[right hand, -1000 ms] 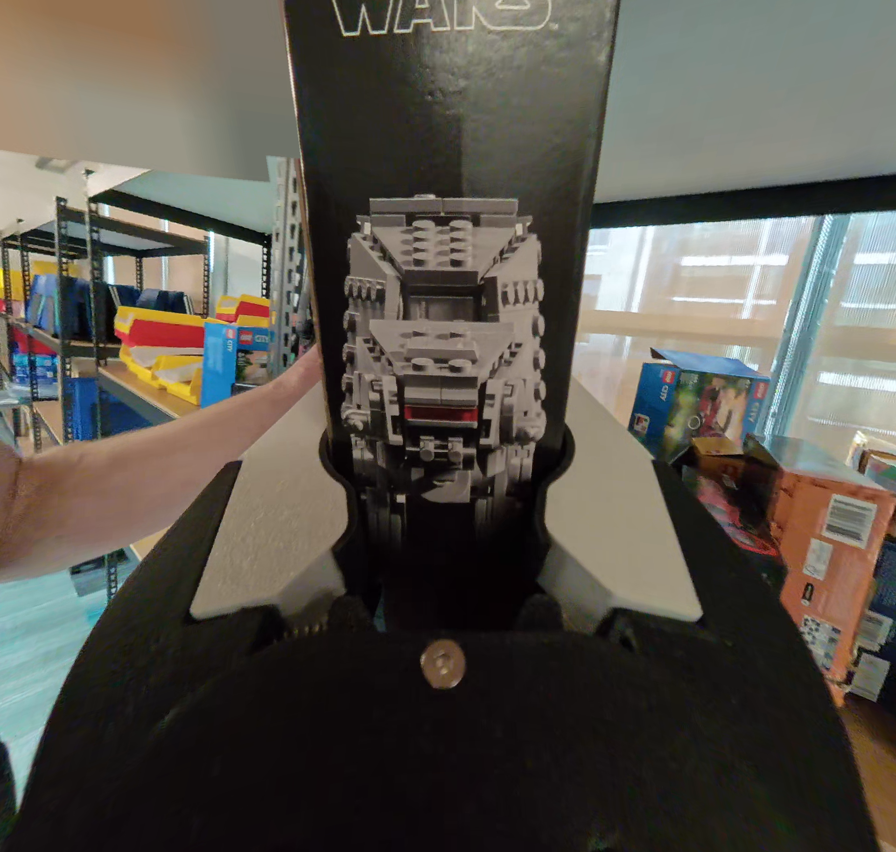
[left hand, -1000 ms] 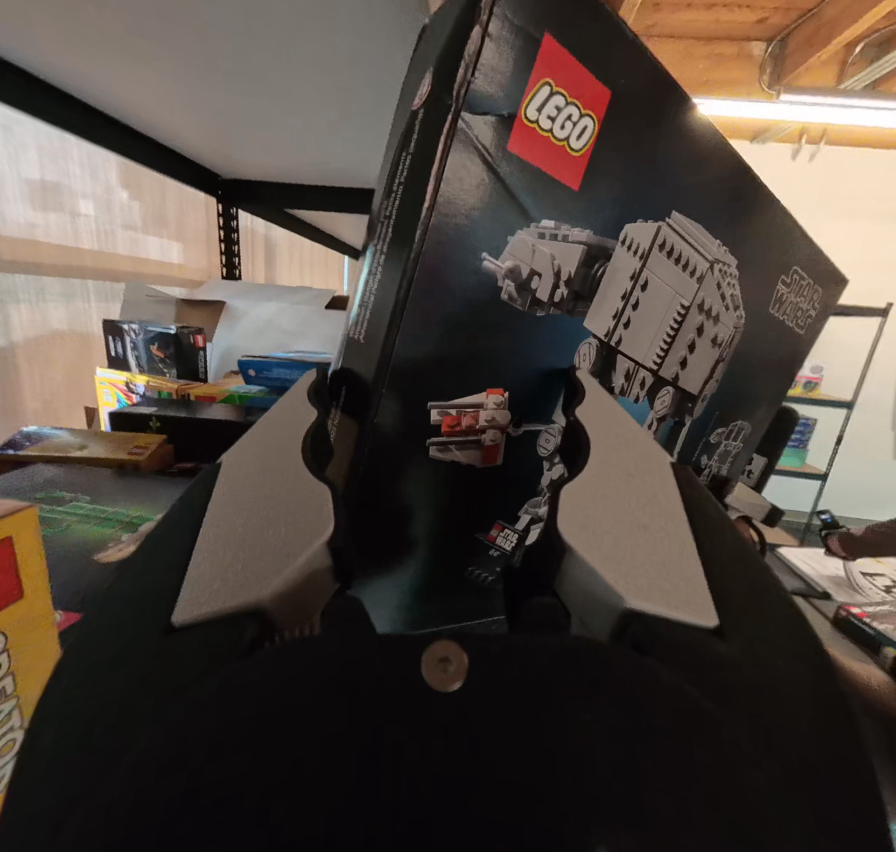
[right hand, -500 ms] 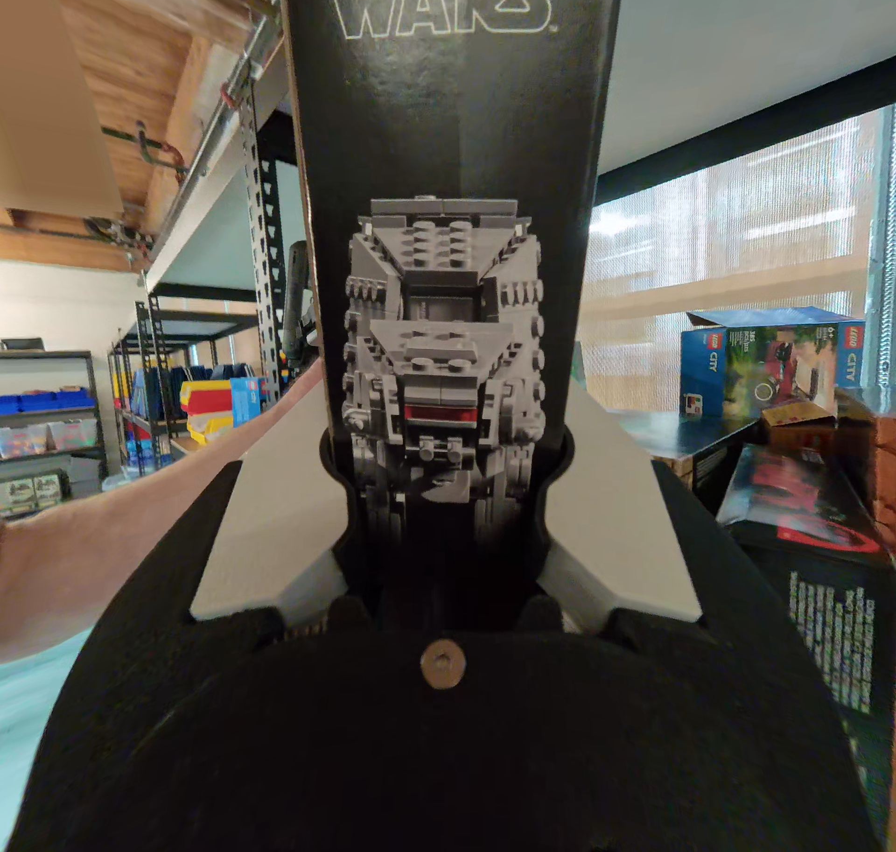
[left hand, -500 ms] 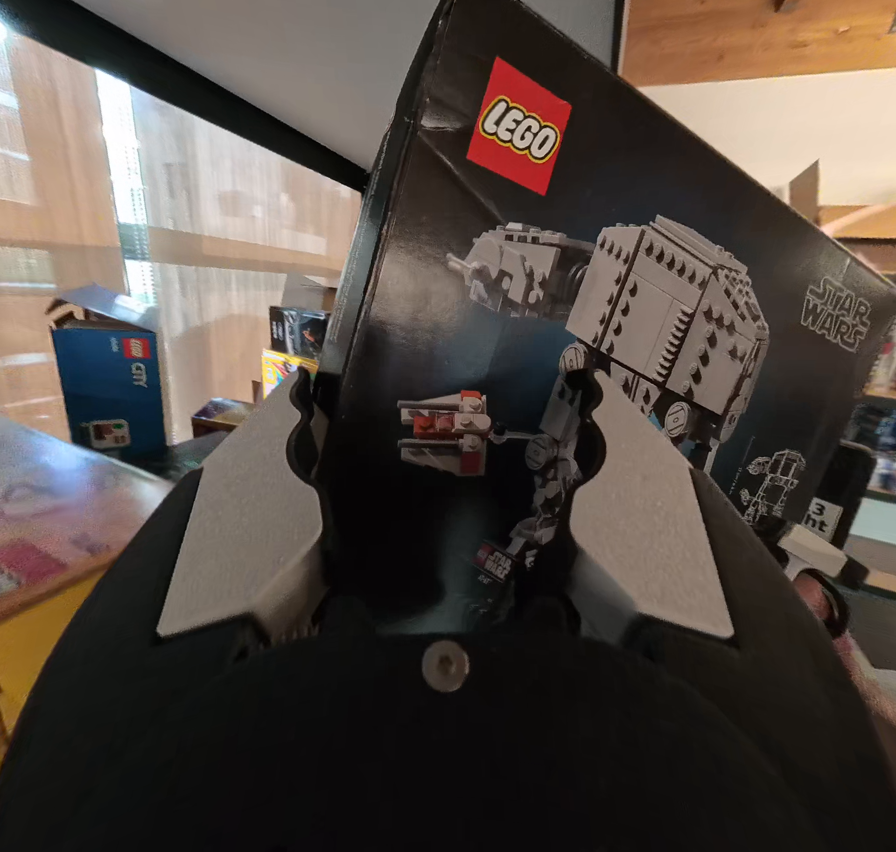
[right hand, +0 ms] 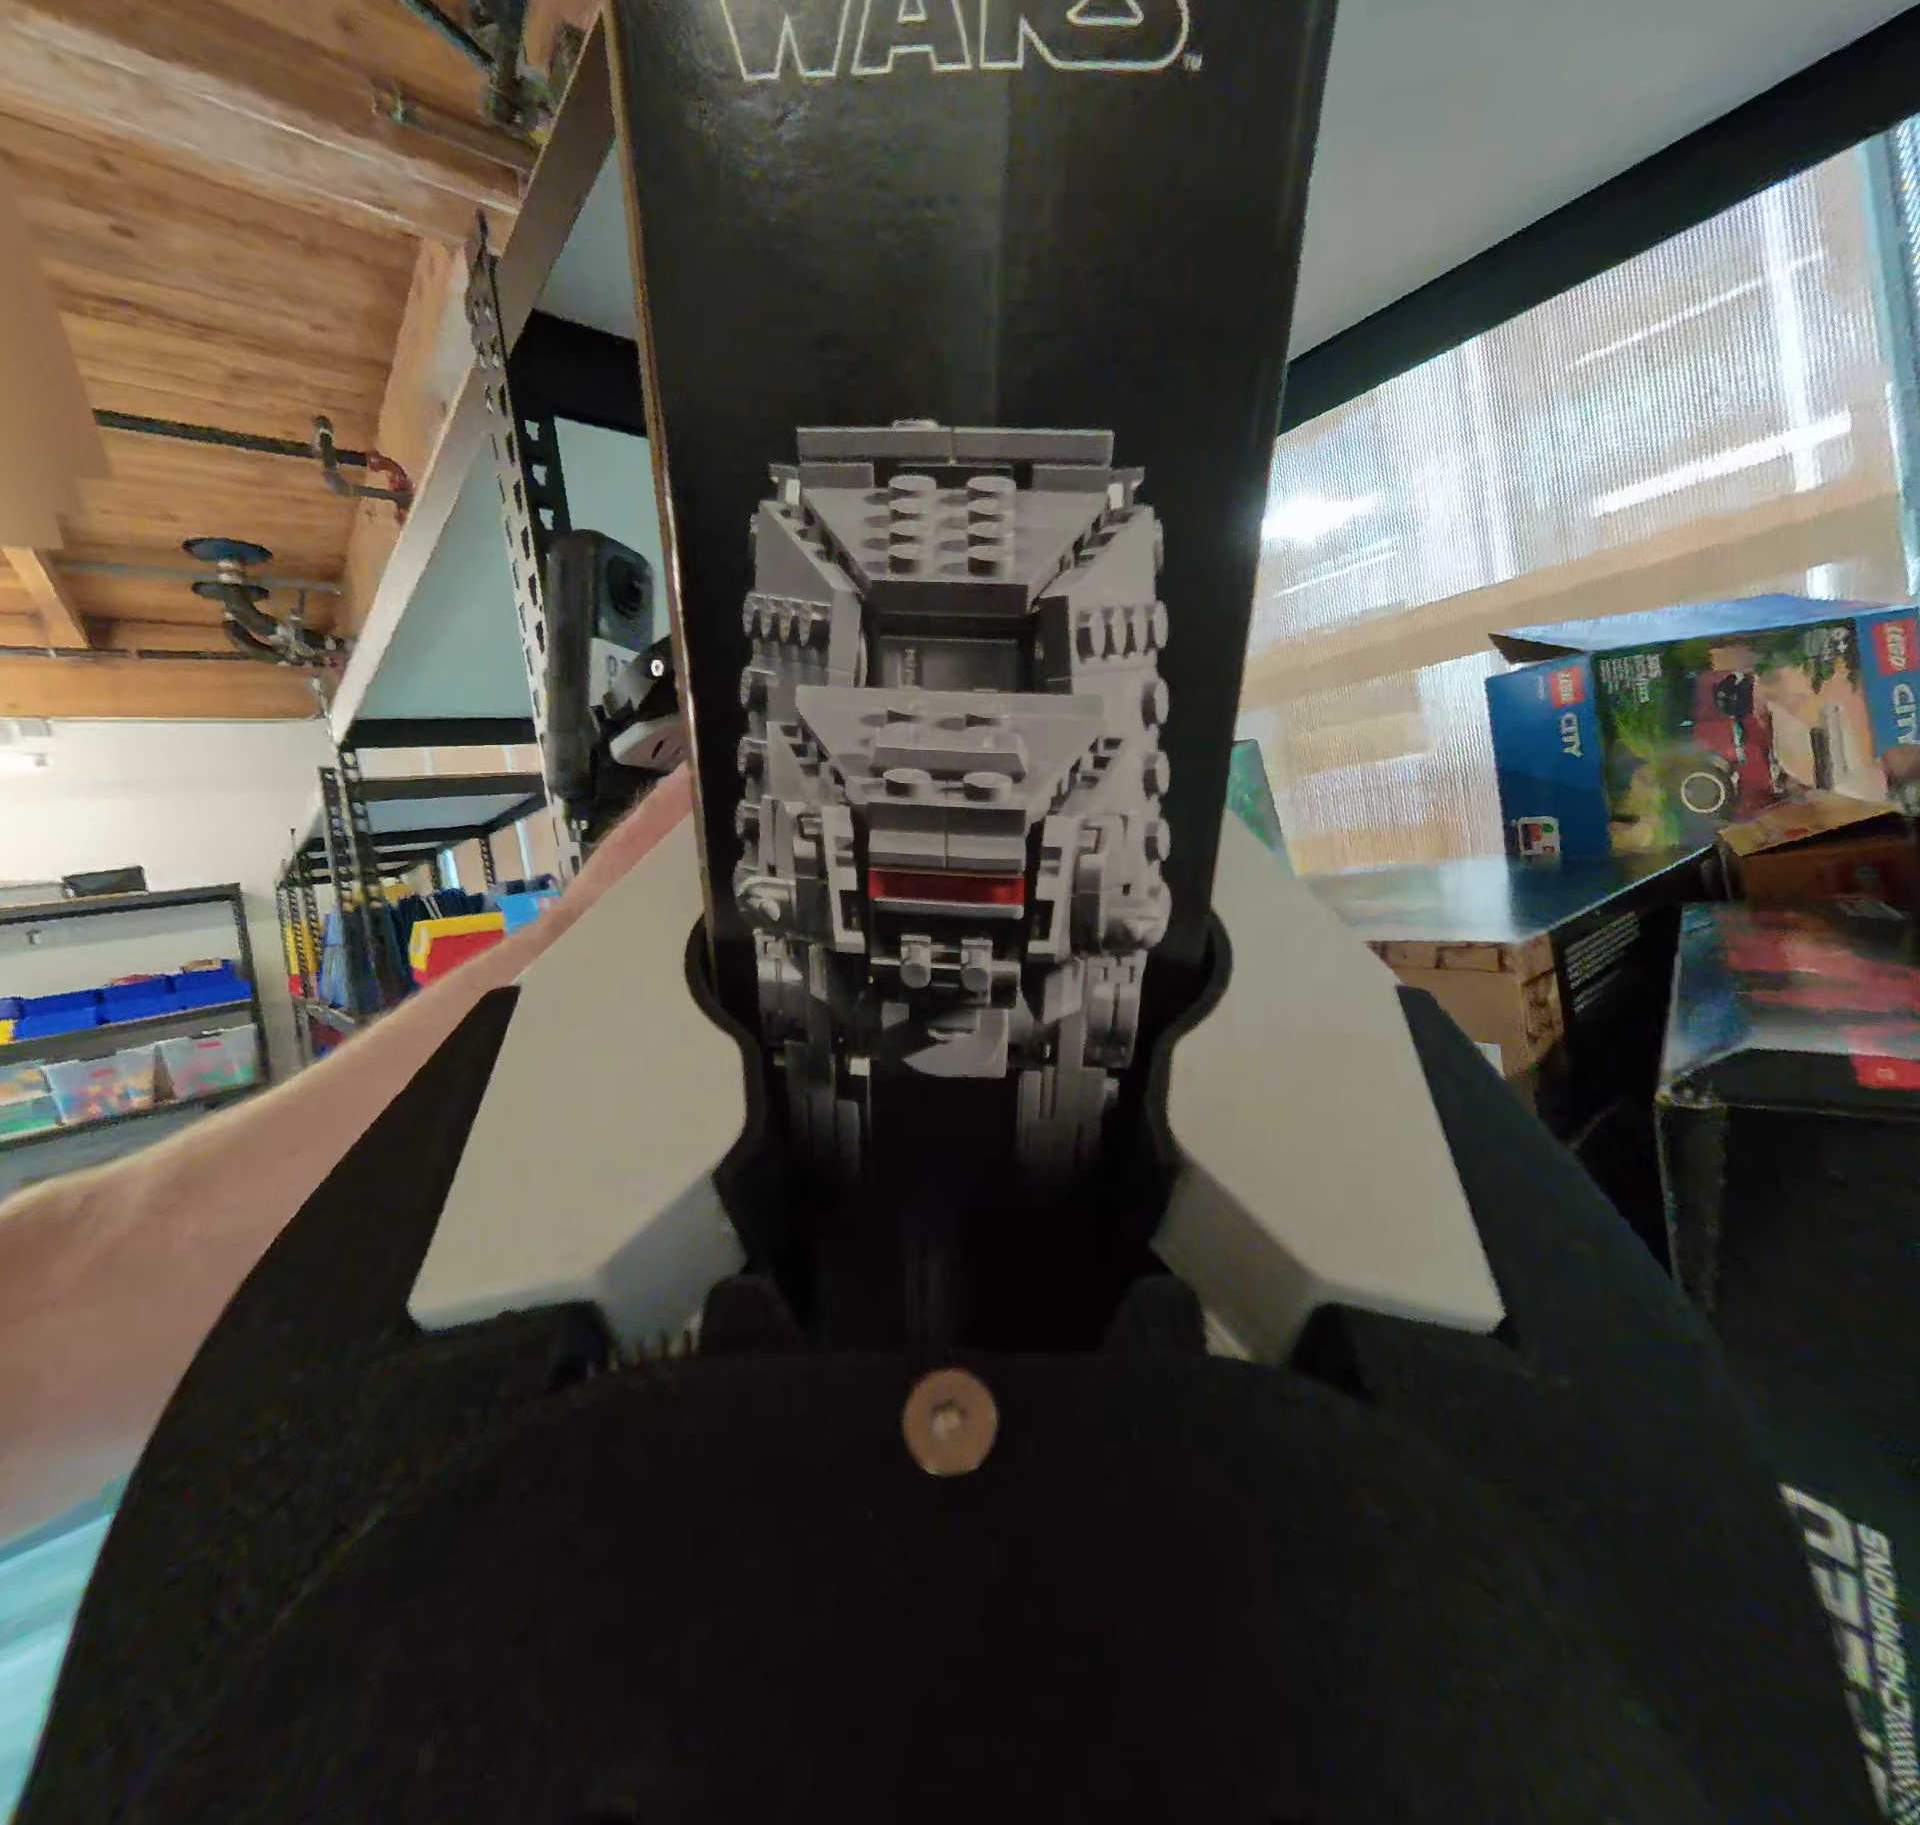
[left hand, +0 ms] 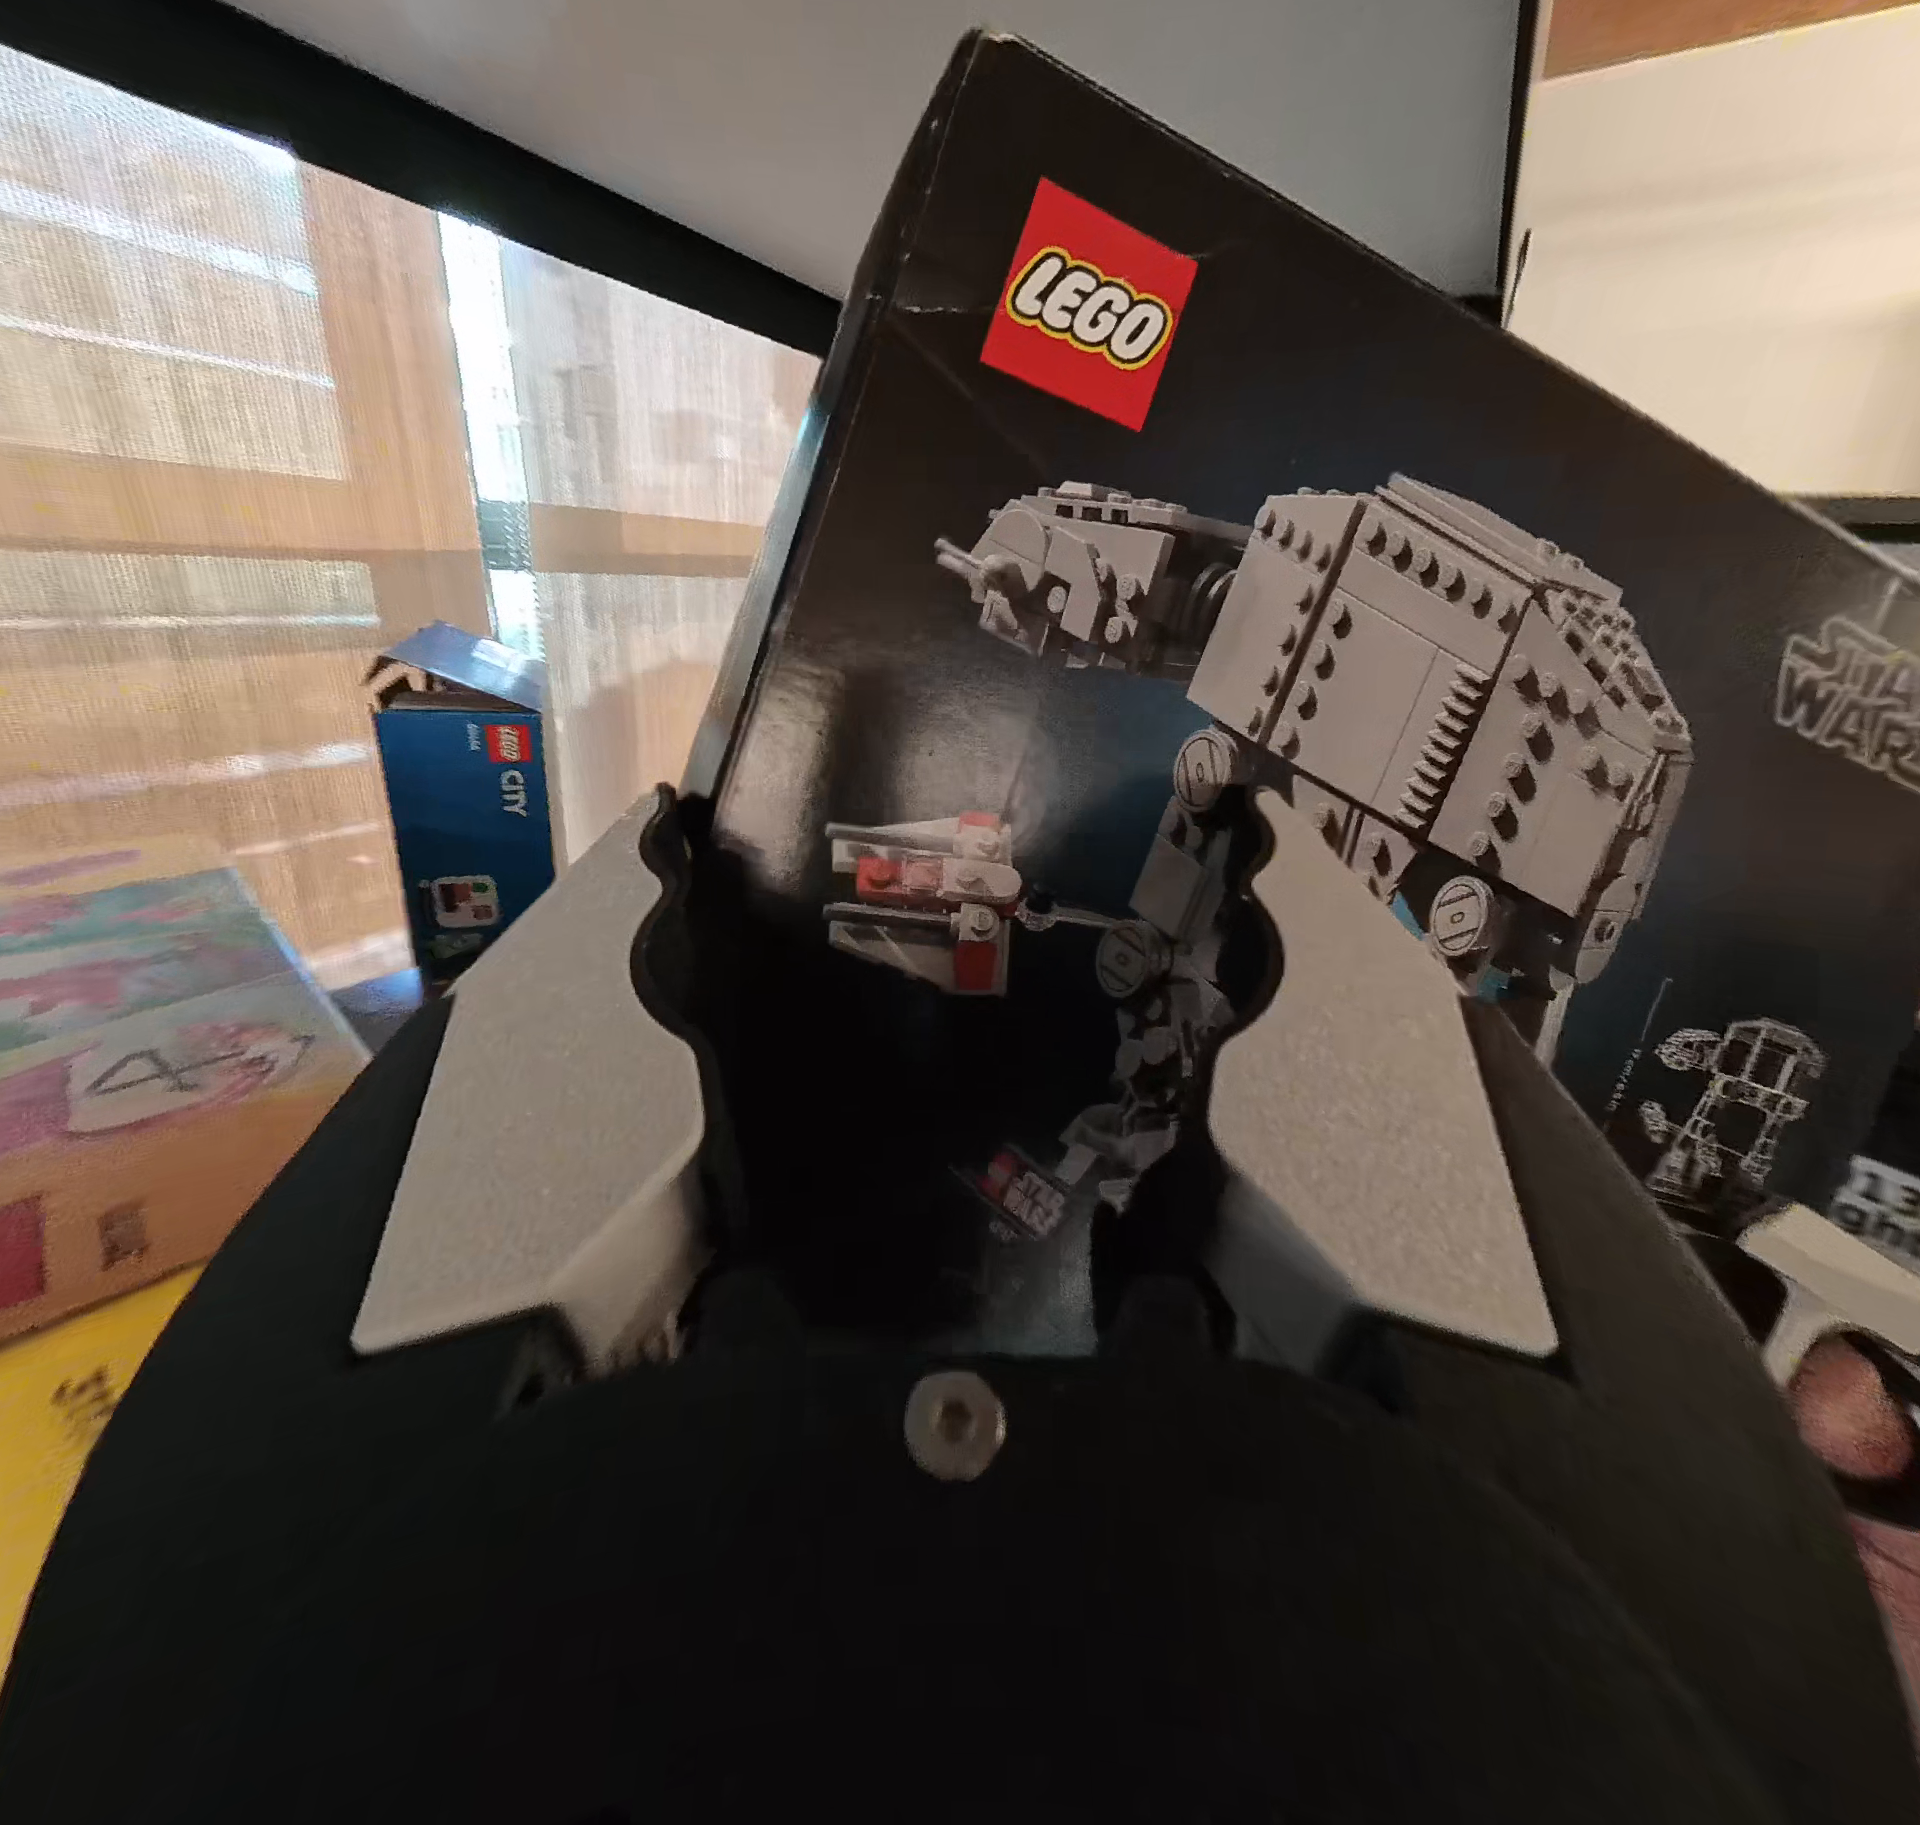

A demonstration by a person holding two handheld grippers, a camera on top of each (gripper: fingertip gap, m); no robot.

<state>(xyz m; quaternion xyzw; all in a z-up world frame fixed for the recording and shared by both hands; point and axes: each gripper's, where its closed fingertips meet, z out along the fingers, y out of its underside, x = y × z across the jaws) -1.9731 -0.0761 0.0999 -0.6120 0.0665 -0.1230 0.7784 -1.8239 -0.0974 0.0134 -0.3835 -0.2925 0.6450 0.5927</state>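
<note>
Black box (left hand: 1299,549), judged stiff, light, slick, is clamped at 6 o'clock edges by left fingers (left hand: 540,1079) and right fingers (right hand: 1320,1100).

In the left wrist view the black box (left hand: 1247,632) now stands before the window, where the blue box (left hand: 462,799) has come nearer. In the right wrist view the blue box (right hand: 1704,726) has slid rightward, and wooden ceiling beams (right hand: 208,248) now fill the upper left.
</note>
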